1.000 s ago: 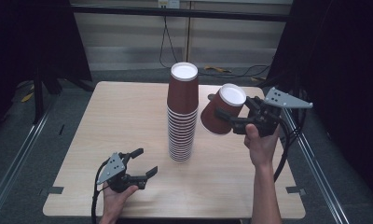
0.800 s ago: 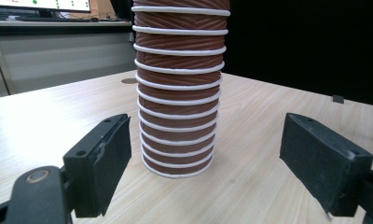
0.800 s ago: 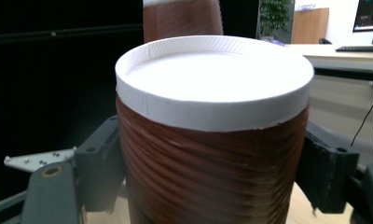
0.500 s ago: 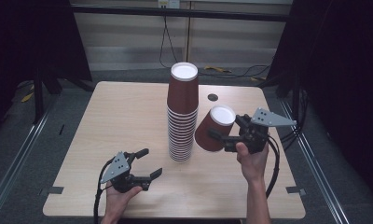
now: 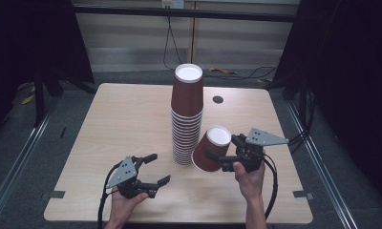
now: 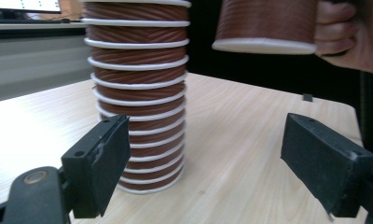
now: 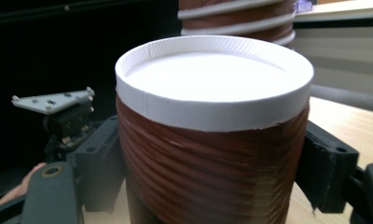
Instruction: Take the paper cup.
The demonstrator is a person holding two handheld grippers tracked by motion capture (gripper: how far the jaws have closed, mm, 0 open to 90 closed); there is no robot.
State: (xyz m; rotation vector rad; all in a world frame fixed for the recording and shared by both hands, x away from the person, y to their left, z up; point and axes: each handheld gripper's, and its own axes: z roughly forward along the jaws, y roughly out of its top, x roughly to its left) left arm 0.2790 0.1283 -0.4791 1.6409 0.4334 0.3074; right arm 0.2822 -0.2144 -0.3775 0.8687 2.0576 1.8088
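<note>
My right claw is clamped on a brown ribbed paper cup, upside down and tilted, its white base toward me, just right of the tall cup stack on the worktop. My left claw sits wide apart, holding nothing, the stack ahead of it. I can read no brand or writing on any cup.

A cup stack stands mid-table. Just right of it, the right gripper holds one upturned cup; the left gripper sits front-left.
</note>
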